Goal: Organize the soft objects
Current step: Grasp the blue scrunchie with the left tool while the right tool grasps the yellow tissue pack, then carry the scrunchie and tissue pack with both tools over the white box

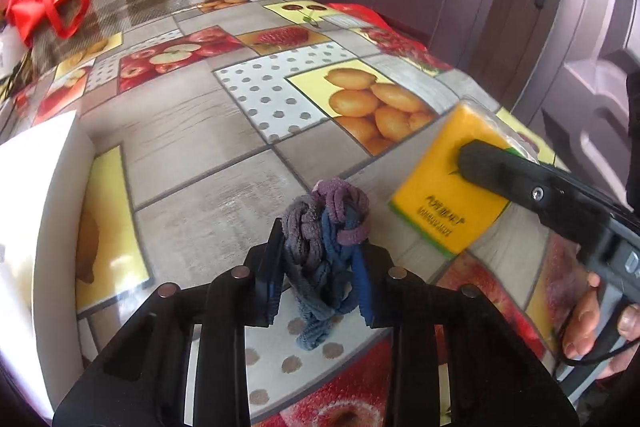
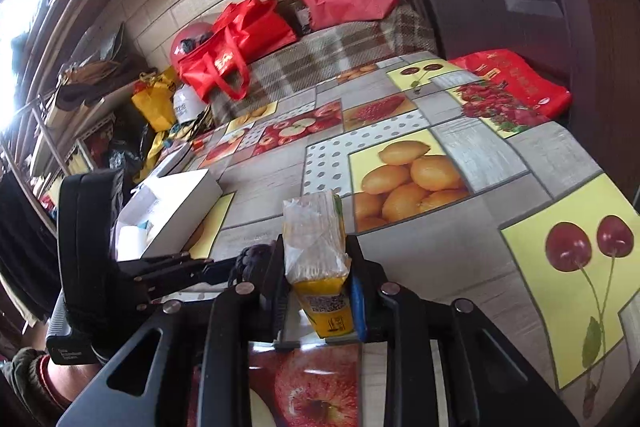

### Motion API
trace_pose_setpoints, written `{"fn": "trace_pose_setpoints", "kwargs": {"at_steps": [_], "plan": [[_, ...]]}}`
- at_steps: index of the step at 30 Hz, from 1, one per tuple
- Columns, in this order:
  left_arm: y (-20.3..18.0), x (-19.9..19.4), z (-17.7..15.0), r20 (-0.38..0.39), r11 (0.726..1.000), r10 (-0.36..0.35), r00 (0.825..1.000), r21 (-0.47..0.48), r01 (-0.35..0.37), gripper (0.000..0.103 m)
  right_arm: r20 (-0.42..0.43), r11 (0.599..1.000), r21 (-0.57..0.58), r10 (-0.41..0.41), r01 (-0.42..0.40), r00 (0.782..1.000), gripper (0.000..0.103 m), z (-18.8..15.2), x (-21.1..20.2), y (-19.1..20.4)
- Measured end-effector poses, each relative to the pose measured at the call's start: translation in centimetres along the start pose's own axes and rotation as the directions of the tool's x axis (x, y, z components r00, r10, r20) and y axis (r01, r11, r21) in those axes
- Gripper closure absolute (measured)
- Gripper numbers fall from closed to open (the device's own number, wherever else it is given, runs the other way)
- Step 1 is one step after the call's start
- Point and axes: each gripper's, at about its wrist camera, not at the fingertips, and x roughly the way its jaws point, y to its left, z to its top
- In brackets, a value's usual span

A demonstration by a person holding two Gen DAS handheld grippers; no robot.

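left gripper (image 1: 322, 267): fingers pinched on a bundle of hair ties (image 1: 324, 239) (grey, navy, purple loops), held just above the table (image 1: 192, 131); loose ends dangle below the fingers.
right gripper (image 2: 318, 283): fingers pressed on a yellow tissue pack (image 2: 320, 267) in clear wrap, gripped across its narrow sides, lifted off the fruit-print cloth.
tissue pack, left view: tilted, to the right of the hair ties, close but apart; one black finger across its face.
white box (image 2: 172, 211): open, at the table's left edge, some pale items inside, contents unclear; near the left gripper.
background: red bags (image 2: 236, 47) on a plaid-covered surface behind the table, not in play.
step: both soft items already picked up; judged mid-carry toward a drop spot, likely the white box.
next move: bring each gripper over the box opening, lower, then spread the fingers; left is nearer so probably goes first.
risk: dangling loops may snag on a finger at release; slick wrap could slip.
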Motion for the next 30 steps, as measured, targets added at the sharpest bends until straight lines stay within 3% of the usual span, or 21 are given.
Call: {"fn": "trace_pose_setpoints", "kwargs": {"at_steps": [4,9,17,24,30], "plan": [[-0.4,-1.9,-0.9,0.071,1.0,-0.018,0.997,-0.009,0.019,0.075,0.017,1.0,-0.004,-0.003,0.003,1.0,0.077,0.0,-0.3,0.0],[-2.2,-5.6,-3.0,0.197,0.999,-0.001,0.98,0.052,-0.01,0.075,0.088,0.997,-0.077,-0.019,0.026,0.996,0.077,-0.5,-1.7,1.5],[-3.7,-10.3,-6.0,0.368,0.988,0.046,0.929,0.118,-0.096,0.075,0.2,0.986,-0.162,-0.007,0.04,0.98,0.077,-2.5,-4.8,4.7],[-2.2,-13.8,-8.5,0.431,0.99,0.069,0.9,0.083,-0.115,0.075,0.272,0.987,-0.155,-0.007,0.051,0.962,0.078,-2.8,-6.0,5.6],[0.8,-16.5,-10.5,0.447,0.99,0.127,0.885,-0.005,-0.139,0.075,0.265,0.985,-0.171,0.013,0.034,0.964,0.078,-3.0,-6.0,6.6]]}}
